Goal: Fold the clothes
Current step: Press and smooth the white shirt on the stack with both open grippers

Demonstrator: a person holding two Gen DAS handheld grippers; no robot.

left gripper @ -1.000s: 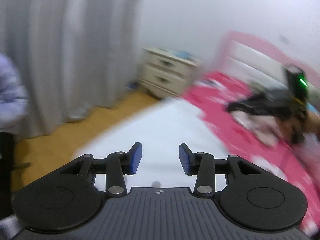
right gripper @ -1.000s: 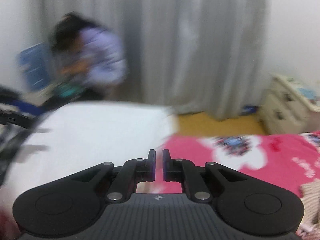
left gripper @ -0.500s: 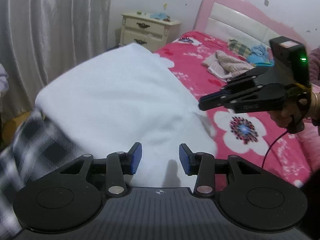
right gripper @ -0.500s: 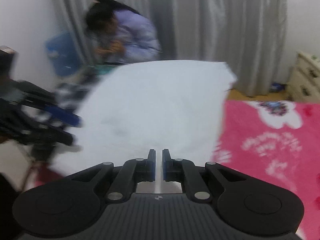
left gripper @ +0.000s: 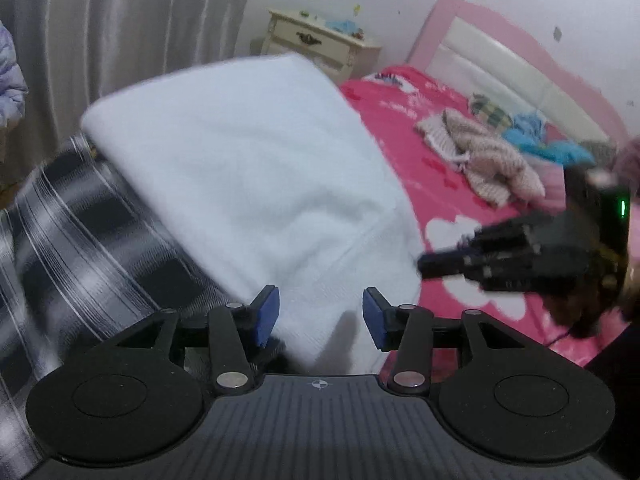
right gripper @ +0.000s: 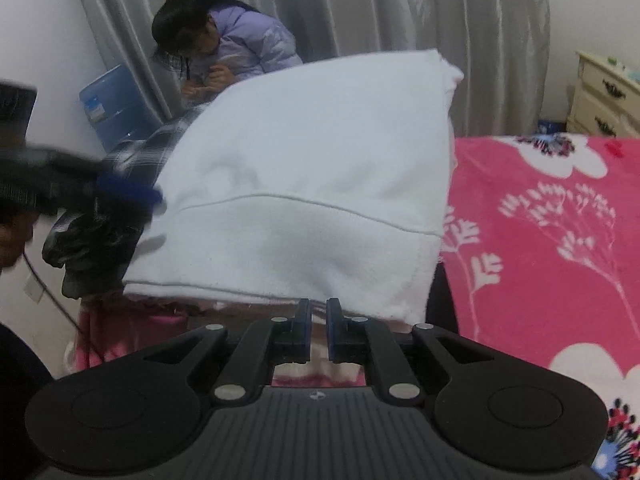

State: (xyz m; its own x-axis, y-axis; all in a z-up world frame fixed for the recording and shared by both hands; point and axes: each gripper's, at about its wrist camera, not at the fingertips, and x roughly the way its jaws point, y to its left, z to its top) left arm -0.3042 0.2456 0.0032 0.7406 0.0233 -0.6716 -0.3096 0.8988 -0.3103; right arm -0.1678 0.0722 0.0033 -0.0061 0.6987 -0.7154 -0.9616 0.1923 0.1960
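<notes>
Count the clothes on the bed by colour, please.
White: 1, the white garment
Black-and-white plaid: 1, the plaid shirt
Beige knit: 1, the beige sweater
Blue: 1, the blue cloth
Green checked: 1, the green checked cloth
Total: 5

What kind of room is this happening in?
Most likely a home bedroom: a bed with a pink padded headboard and pink flowered blanket, a cream bedside drawer cabinet, and grey floor-length curtains. A white fleece garment lies on the bed.
</notes>
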